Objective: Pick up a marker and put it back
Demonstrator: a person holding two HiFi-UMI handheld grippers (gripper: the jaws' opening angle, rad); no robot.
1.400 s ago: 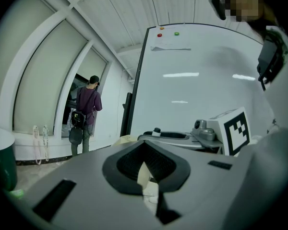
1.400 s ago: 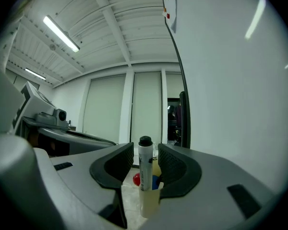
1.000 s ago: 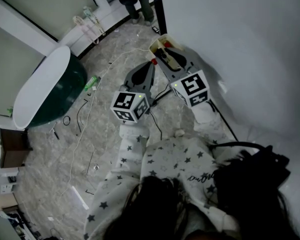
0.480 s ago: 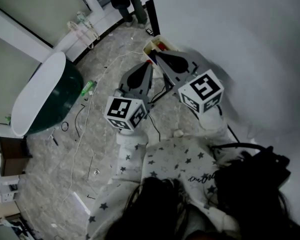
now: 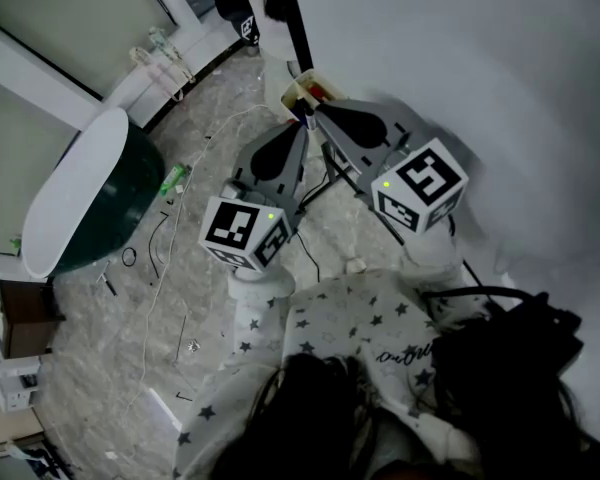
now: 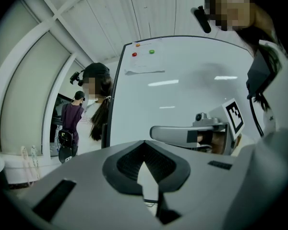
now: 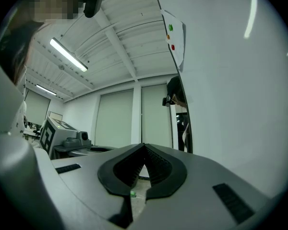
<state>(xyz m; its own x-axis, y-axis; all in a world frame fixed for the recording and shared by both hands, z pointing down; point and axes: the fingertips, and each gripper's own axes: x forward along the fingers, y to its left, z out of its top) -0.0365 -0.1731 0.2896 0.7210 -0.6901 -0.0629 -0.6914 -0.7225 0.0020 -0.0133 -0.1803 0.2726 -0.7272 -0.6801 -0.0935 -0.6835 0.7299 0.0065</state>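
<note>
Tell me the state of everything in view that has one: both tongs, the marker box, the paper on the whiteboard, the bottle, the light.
left tongs: shut, nothing between the tips.
right tongs: shut, nothing seen between the tips.
marker box: open on top, red marker inside.
paper: flat against the whiteboard.
green bottle: lying on the floor.
ceiling light: on.
</note>
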